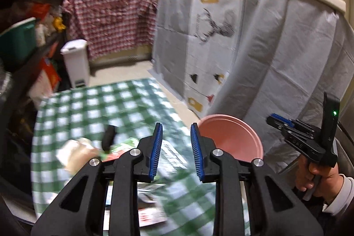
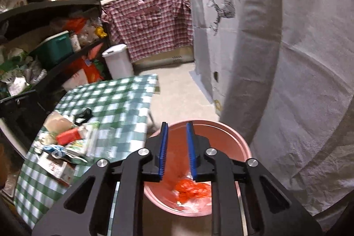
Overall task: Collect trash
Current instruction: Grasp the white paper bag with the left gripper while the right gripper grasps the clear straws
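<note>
Trash remains heaped on the green-checked table (image 2: 124, 101) beside the pink bin (image 2: 241, 147), which holds orange wrapping (image 2: 191, 190). Left gripper (image 1: 176, 148) and right gripper (image 2: 177, 147) both stand parted, grasping nothing.

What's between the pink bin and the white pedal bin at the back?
Bare floor, past the checked table's corner; the right wrist view shows it between pink bin and white pedal bin.

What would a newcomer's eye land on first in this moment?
Probably the pink bin on the floor beside the table, with orange and clear plastic trash already at its bottom and the empty right gripper above it. Next comes the heap of wrappers and cartons on the green checked tablecloth.
</note>
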Available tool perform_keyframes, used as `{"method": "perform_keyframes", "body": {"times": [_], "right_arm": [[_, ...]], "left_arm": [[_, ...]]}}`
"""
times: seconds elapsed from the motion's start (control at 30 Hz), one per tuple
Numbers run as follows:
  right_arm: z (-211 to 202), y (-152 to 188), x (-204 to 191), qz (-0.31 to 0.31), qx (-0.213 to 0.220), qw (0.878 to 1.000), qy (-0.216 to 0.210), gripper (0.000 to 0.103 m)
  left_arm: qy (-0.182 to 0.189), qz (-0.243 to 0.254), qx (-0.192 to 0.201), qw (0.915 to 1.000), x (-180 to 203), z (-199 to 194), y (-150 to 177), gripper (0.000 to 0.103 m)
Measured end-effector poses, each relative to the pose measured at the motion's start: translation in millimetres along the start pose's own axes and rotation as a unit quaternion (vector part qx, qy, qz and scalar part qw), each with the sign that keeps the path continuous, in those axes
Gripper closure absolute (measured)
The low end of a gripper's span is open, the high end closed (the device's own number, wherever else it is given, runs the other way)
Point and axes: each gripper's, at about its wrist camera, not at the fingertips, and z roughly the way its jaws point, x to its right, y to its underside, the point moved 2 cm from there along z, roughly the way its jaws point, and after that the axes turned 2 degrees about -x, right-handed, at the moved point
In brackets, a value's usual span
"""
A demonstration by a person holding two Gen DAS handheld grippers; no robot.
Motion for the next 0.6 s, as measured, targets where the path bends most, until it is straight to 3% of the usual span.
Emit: {"method": "perform_keyframes", "body": {"times": [0.2,0.37,0.6], "right_arm": [[-1,-4,-33,-0.015,0.001,0.999,-0.039,0.087],[9,-6,-65,-0.038,-0.009,0.997,-0.066,0.09],[34,-5,-124,-0.072,-0.033,0.99,-0.118,0.09]], "left_arm": [[-0.04,-0.033,0.018,0.9985,-60,-28,-8,0.079],[-0.064,-0.082,0.02,0.9944,-107,-33,6,0.081],[-0.081,-0.107,0.008,0.991,-154,-31,26,0.085]]}}
